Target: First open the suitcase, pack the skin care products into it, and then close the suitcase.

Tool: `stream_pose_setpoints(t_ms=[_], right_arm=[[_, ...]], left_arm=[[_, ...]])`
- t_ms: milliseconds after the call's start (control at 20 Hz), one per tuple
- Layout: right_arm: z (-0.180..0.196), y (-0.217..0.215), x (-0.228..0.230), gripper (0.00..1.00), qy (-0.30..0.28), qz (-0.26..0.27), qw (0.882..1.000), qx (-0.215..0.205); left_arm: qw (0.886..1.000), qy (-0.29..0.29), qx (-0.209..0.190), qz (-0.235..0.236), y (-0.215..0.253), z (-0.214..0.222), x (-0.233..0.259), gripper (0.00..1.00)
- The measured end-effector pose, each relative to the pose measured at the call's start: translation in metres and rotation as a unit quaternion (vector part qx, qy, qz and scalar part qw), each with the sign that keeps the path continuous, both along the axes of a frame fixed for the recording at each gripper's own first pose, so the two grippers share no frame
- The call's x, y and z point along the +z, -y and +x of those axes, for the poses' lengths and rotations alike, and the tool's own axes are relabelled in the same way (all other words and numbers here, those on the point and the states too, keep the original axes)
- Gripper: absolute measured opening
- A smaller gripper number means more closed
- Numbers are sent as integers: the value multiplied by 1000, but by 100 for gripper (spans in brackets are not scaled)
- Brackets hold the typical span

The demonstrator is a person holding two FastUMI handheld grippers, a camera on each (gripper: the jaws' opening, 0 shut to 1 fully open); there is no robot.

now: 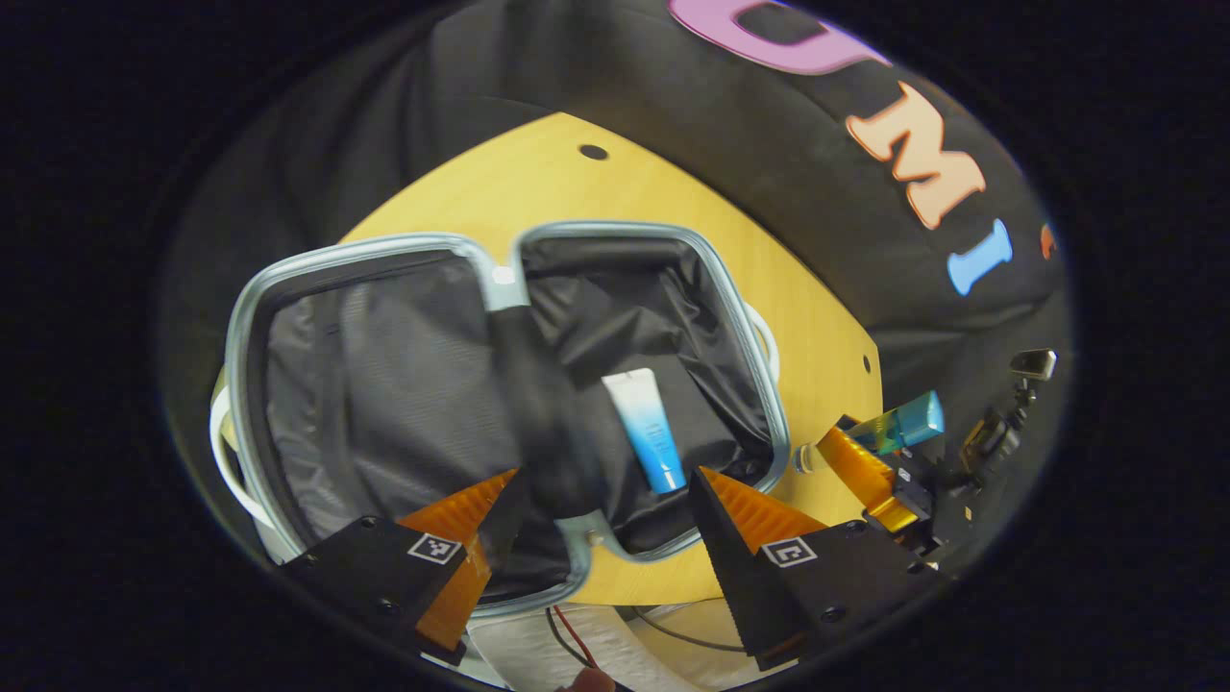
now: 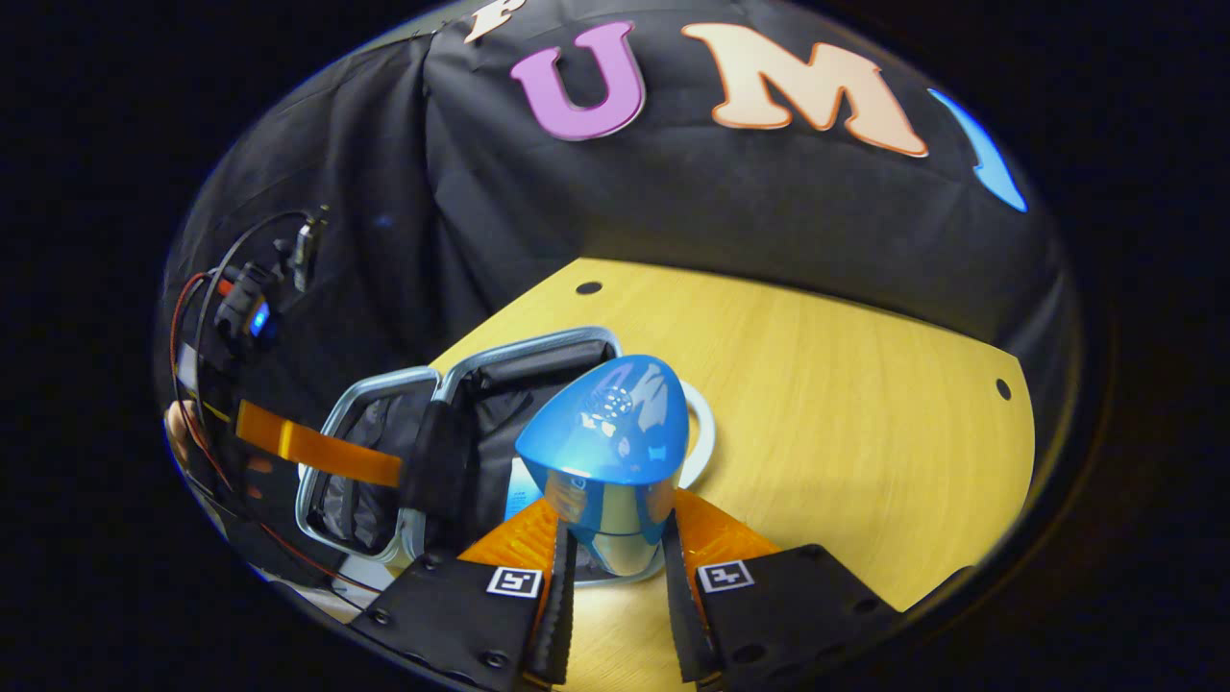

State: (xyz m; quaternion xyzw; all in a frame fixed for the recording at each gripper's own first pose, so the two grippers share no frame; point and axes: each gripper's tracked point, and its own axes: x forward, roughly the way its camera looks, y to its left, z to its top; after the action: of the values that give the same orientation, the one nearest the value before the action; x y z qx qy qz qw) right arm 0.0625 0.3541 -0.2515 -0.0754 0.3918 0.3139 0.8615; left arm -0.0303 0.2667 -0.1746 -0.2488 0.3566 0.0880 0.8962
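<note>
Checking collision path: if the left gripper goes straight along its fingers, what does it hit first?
Likely the dark centre divider of the open suitcase, lying between the open left gripper's fingers. The white-and-blue tube sits just right of it. Depth unclear.

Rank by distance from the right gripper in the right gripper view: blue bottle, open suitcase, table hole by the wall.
1. Blue bottle: clamped in the right gripper.
2. Open suitcase: just beyond, left of it.
3. Table hole: far edge, by the wall.

A yellow wooden table [image 2: 826,384] stands before a black cloth wall [image 2: 673,202].
</note>
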Motion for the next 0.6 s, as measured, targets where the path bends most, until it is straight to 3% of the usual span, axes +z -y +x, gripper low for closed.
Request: stream_pose_setpoints(t_ms=[50, 100, 150, 300, 350, 400, 600], right_arm=[[-1, -7, -12, 40, -5, -16, 1000, 13], [-1, -12, -22, 44, -8, -31, 999, 25], [-2, -17, -30, 40, -12, -45, 998, 37], [-10, -31, -55, 41, -40, -81, 994, 61], [-14, -32, -66, 45, -53, -94, 992, 63], [-16, -32, -72, 41, -66, -106, 990, 63], [-19, -30, -99, 44, -87, -149, 983, 59]], left_arm=[[1000, 6, 23, -6, -13, -15, 4, 97], [999, 13, 44, -10, -27, -27, 8, 97], [998, 21, 63, -13, -38, -39, 14, 97], [992, 40, 116, -14, -72, -80, 24, 97], [990, 44, 133, -14, -83, -94, 25, 97], [988, 47, 148, -13, -93, -108, 29, 97], [979, 41, 199, -15, -134, -158, 19, 97]])
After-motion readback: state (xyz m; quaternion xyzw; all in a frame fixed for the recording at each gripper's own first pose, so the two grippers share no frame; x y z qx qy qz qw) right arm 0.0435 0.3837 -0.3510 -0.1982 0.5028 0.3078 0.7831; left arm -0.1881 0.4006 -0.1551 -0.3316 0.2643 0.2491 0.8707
